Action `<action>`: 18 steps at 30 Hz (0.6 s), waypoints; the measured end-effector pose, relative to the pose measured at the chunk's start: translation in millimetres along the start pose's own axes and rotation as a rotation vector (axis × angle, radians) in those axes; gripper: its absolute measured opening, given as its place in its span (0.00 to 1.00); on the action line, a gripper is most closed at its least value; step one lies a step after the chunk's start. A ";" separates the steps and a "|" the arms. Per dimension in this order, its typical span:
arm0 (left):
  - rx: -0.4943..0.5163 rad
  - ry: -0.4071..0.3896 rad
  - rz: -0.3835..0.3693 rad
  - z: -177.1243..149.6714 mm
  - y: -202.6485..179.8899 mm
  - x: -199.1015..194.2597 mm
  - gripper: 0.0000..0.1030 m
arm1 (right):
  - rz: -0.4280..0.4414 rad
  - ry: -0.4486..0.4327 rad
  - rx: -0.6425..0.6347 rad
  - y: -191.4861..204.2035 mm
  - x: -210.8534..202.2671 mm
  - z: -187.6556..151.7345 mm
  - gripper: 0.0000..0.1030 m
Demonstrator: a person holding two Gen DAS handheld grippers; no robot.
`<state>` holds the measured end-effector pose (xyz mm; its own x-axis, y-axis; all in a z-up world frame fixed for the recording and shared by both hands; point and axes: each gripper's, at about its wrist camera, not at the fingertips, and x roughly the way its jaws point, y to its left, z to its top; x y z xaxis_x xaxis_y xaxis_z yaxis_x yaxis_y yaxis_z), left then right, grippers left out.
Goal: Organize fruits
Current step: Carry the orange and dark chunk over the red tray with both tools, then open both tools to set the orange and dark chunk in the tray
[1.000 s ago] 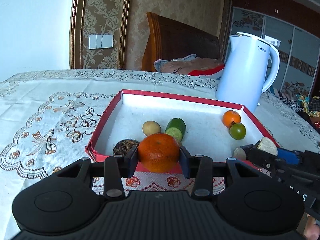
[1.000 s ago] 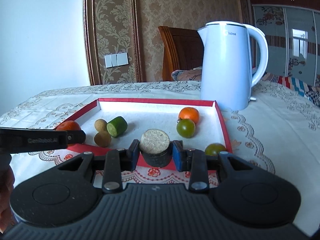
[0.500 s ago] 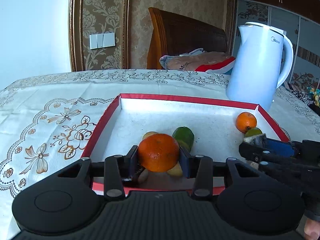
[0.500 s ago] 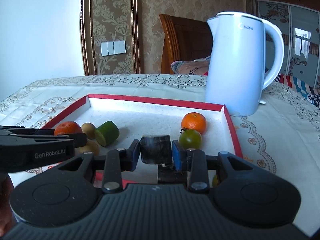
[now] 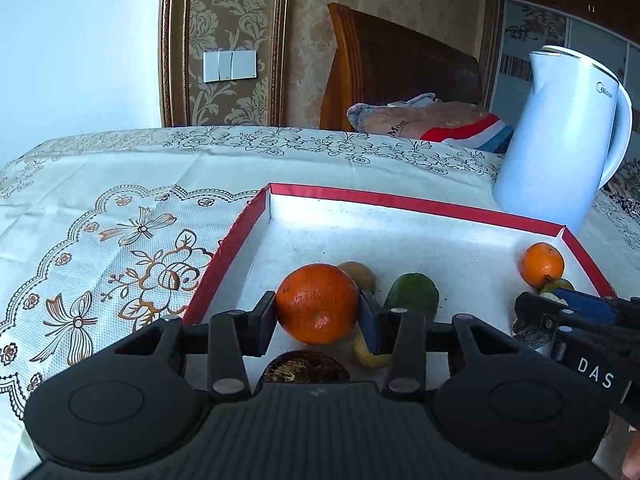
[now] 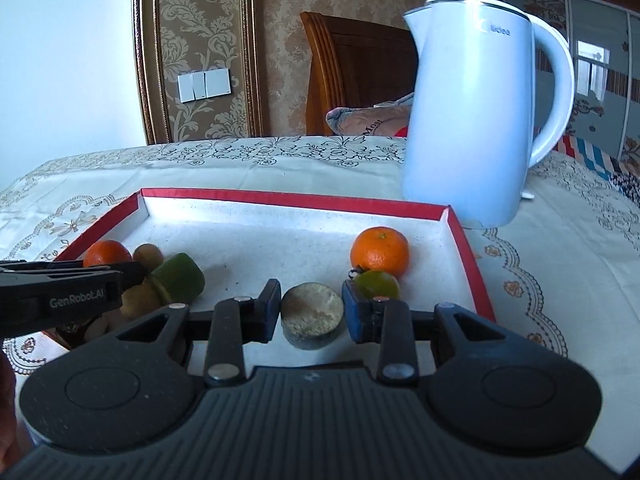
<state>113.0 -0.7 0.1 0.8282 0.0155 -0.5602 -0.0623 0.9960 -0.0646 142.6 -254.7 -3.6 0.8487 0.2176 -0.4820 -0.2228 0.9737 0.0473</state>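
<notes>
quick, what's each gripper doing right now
left gripper: shut on the orange
right gripper: shut on the cut dark fruit piece

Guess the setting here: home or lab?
Likely a home bedroom or living area: carved wooden headboard, floral embroidered tablecloth, white electric kettle beside the red-rimmed fruit tray.

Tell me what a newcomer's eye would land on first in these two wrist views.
First, the bright orange clamped in the left gripper over the near left part of the red-rimmed tray. Next, the tall white kettle standing on the tablecloth behind the tray's far right corner. Then the dark stub with a pale cut face held in the right gripper.
</notes>
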 end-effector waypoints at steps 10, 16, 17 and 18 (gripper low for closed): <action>0.029 0.000 0.020 -1.9 -2.6 5.4 0.41 | 0.002 -0.005 0.007 1.1 5.1 1.7 0.30; 0.053 -0.013 0.034 -4.9 -6.0 4.2 0.41 | 0.005 -0.009 0.012 0.4 5.0 0.6 0.30; 0.047 -0.012 0.032 -4.6 -4.9 4.2 0.42 | 0.004 -0.009 0.013 0.2 4.7 0.8 0.30; 0.044 -0.012 0.031 -4.6 -4.4 4.5 0.42 | 0.002 -0.010 0.013 0.7 5.0 0.8 0.30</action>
<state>114.5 -5.5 -5.9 0.8328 0.0468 -0.5517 -0.0633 0.9979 -0.0110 147.0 -252.9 -5.3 0.8533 0.2198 -0.4729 -0.2178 0.9742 0.0598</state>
